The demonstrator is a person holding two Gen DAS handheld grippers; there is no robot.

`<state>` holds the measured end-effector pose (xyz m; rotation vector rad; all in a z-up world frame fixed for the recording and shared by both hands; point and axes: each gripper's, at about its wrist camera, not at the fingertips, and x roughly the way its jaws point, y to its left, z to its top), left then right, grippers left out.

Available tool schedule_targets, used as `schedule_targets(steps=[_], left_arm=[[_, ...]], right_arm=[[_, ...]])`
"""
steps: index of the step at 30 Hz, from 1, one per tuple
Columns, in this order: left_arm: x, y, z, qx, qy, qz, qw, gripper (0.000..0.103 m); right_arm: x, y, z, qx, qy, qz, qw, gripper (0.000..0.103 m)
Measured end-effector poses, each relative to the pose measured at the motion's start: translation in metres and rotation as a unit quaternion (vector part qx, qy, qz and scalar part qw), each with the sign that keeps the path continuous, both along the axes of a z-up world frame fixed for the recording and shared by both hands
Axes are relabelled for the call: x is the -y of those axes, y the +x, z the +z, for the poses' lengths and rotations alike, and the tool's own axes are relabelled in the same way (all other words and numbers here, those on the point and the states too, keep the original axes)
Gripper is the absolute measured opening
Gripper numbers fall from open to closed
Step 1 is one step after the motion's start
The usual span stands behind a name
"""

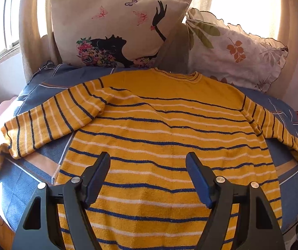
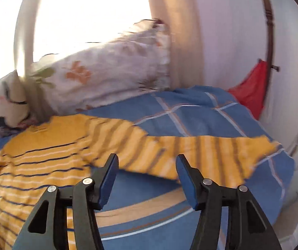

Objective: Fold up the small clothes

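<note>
Striped sweater [image 1: 165, 137] flat on bedspread [image 2: 190, 114]; both grippers' fingers apart

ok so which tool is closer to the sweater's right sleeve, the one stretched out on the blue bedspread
Right. The right tool hangs open just short of that right sleeve; the left tool is open over the sweater body, away from it.
</note>
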<state>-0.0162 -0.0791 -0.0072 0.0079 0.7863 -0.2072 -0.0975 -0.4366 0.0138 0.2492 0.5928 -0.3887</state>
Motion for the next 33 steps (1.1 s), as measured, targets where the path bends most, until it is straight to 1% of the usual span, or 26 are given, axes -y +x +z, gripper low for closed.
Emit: schedule_targets(steps=[1, 2, 4, 7, 9, 14, 19, 23, 26, 33], left_arm=[[0.002, -0.001, 0.0, 0.002, 0.003, 0.001, 1.0, 0.074], [0.003, -0.001, -0.001, 0.002, 0.005, 0.002, 1.0, 0.074], [0.004, -0.004, -0.001, 0.003, 0.008, 0.0, 1.0, 0.074], [0.005, -0.009, 0.001, 0.007, 0.01, -0.006, 0.9999, 0.074], [0.007, -0.012, 0.003, 0.014, 0.017, -0.006, 0.9997, 0.074], [0.012, -0.021, 0.008, 0.028, 0.024, -0.008, 0.9993, 0.077], [0.016, -0.03, 0.014, 0.036, 0.028, -0.012, 0.9989, 0.078], [0.019, -0.039, 0.018, 0.04, 0.027, -0.019, 0.9986, 0.079], [0.02, -0.046, 0.02, 0.039, 0.024, -0.024, 0.9986, 0.082], [0.026, -0.052, 0.018, 0.026, 0.021, -0.037, 0.9988, 0.082]], right_arm=[[-0.015, 0.006, -0.003, 0.001, 0.015, 0.045, 0.999, 0.07], [-0.03, 0.019, -0.008, -0.01, 0.029, 0.075, 0.997, 0.07], [-0.057, 0.034, -0.014, -0.035, 0.047, 0.114, 0.992, 0.07], [-0.088, 0.048, -0.017, -0.057, 0.041, 0.142, 0.987, 0.07], [-0.1, 0.05, -0.018, -0.06, 0.042, 0.153, 0.985, 0.07], [-0.116, 0.048, -0.015, -0.068, 0.022, 0.157, 0.985, 0.07], [-0.112, 0.047, -0.012, -0.076, 0.034, 0.157, 0.984, 0.07], [-0.112, 0.039, -0.012, -0.073, 0.033, 0.158, 0.984, 0.07], [-0.114, 0.034, -0.012, -0.07, 0.027, 0.157, 0.985, 0.07], [-0.116, 0.028, -0.012, -0.071, 0.007, 0.145, 0.987, 0.07]])
